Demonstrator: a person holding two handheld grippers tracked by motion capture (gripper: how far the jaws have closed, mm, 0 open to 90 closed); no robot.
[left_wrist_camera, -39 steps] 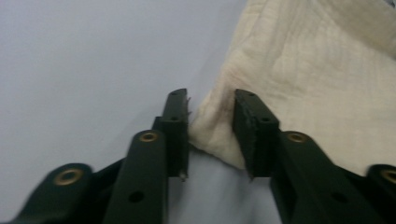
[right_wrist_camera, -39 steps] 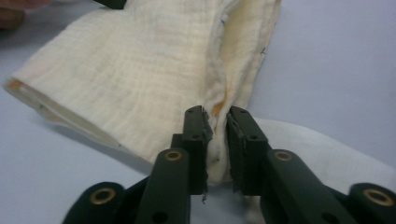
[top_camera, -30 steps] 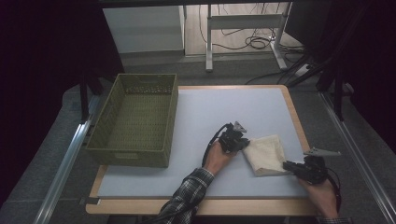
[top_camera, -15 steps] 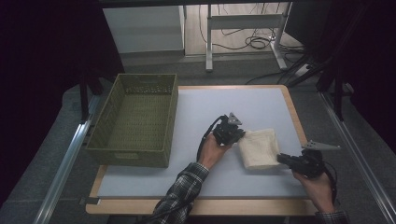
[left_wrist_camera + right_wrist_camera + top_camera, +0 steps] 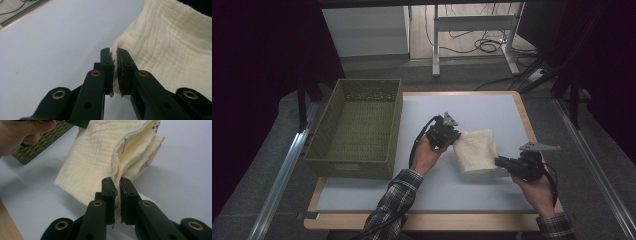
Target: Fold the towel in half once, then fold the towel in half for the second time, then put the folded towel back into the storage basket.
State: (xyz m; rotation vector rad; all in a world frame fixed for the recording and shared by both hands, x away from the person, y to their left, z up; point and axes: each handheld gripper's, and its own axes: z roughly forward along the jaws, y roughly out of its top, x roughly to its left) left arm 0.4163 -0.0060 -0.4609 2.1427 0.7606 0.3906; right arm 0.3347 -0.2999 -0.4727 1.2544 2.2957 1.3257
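Cream cloth [image 5: 475, 150], folded thick, hangs between the two tools just off the white table [image 5: 492, 107], right of centre. The left gripper [image 5: 114, 58] is clamped on its edge at about ten o'clock and the right gripper [image 5: 117, 185] on the opposite edge at four, probably so the folds stay together. At nine o'clock waits the green basket [image 5: 354, 132], likely its destination.

Plaid sleeves [image 5: 394, 202], black gripper [image 5: 454, 140], brass screws.
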